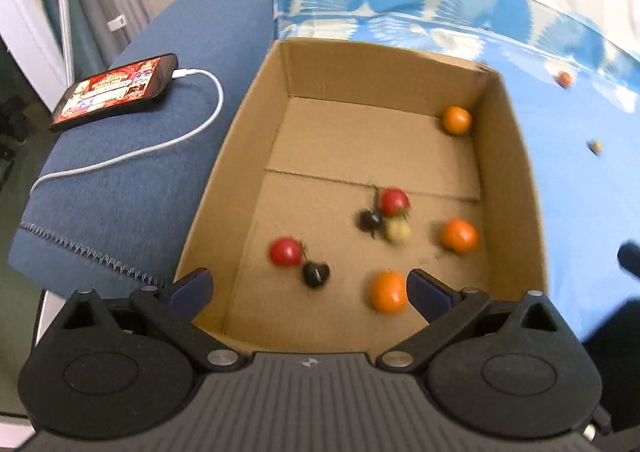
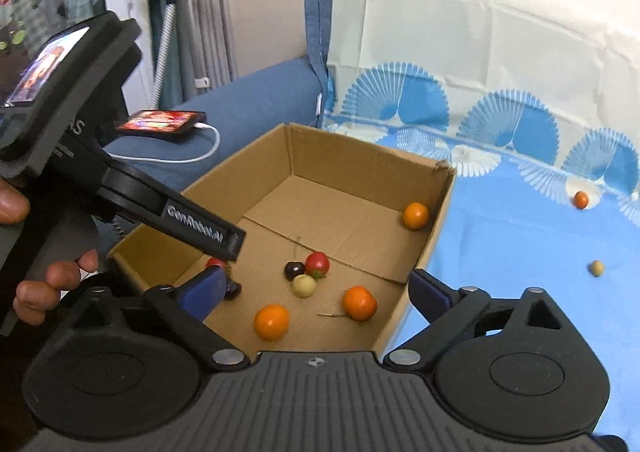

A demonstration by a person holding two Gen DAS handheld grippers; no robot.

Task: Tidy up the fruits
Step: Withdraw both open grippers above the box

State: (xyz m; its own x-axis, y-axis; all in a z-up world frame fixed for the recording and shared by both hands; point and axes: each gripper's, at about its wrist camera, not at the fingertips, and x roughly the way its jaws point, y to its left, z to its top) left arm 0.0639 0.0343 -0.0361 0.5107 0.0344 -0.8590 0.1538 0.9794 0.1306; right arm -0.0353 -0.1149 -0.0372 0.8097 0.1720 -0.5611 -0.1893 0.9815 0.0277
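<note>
An open cardboard box [image 1: 248,99] [image 2: 436,236] sits on a blue patterned cloth. Inside lie three oranges [image 1: 388,292] [image 2: 271,322], two red fruits [image 1: 285,252] [image 2: 317,263], two dark cherries [image 1: 316,274] [image 2: 294,270] and a pale yellow fruit [image 1: 398,232] [image 2: 304,286]. My left gripper [image 1: 310,286] is open and empty over the box's near end; it also shows in the right wrist view [image 2: 224,242]. My right gripper [image 2: 316,288] is open and empty above the box's near right corner. A small red fruit [image 2: 581,199] [image 1: 565,79] and a small tan fruit [image 2: 596,267] [image 1: 596,146] lie on the cloth to the right.
A phone [image 1: 116,91] [image 2: 160,123] with a lit screen and white cable [image 1: 168,143] lies on the blue sofa arm [image 1: 140,191] left of the box. The blue cloth [image 2: 520,252] spreads right of the box, against the sofa back.
</note>
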